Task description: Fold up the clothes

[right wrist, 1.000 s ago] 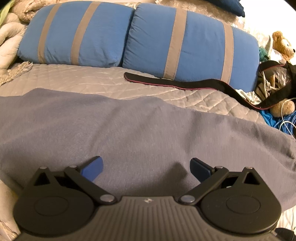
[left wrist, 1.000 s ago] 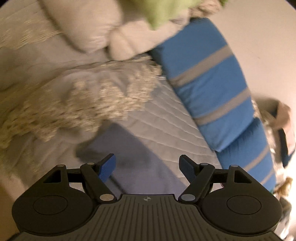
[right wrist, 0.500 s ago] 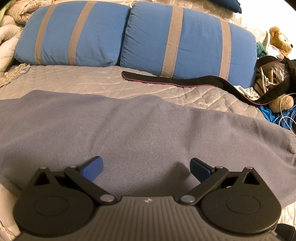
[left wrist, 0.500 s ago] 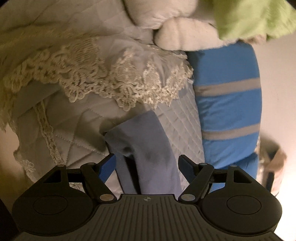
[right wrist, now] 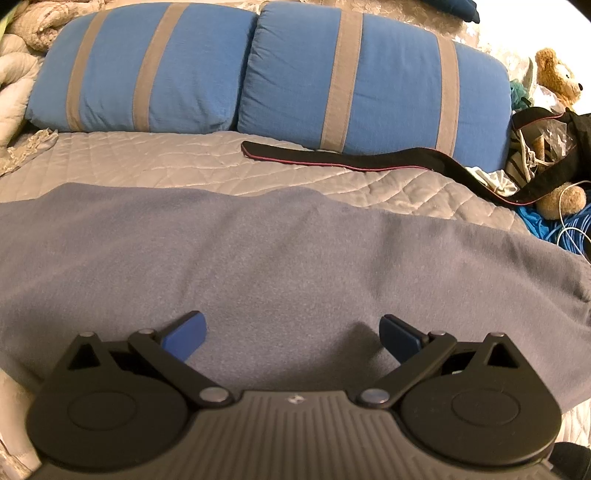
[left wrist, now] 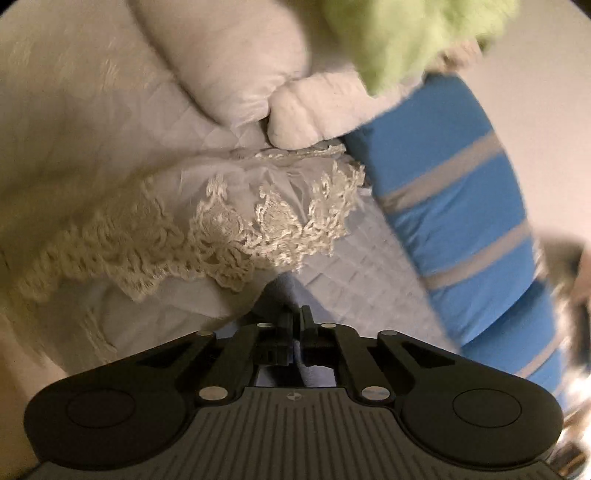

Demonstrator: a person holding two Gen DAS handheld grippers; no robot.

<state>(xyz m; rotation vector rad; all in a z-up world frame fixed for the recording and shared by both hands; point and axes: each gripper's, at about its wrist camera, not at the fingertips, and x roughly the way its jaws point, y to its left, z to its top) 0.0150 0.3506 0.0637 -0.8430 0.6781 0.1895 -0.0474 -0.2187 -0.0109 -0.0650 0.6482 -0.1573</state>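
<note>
A grey-blue garment [right wrist: 277,251] lies spread flat across the quilted bedspread [right wrist: 147,162], filling the middle of the right wrist view. My right gripper [right wrist: 291,332] hovers over its near part, open, with nothing between the blue pads. In the left wrist view only a narrow end of the garment [left wrist: 284,290] shows, running into my left gripper [left wrist: 297,317]. The jaws of that gripper are closing to a pinch, and the cloth is caught between them. The rest of that end is hidden under the gripper body.
Two blue pillows with grey stripes [right wrist: 147,74] [right wrist: 369,77] line the far side. A black strap [right wrist: 351,158] lies before them. A teddy bear [right wrist: 557,74] and cables [right wrist: 546,225] sit at the right. A lace-edged cover [left wrist: 258,221], white pillow [left wrist: 229,55] and green cloth [left wrist: 406,33] crowd the left.
My left gripper's jaws went from wide open to pinched together on the garment's end, and its view shifted. The right gripper and the spread garment stayed put.
</note>
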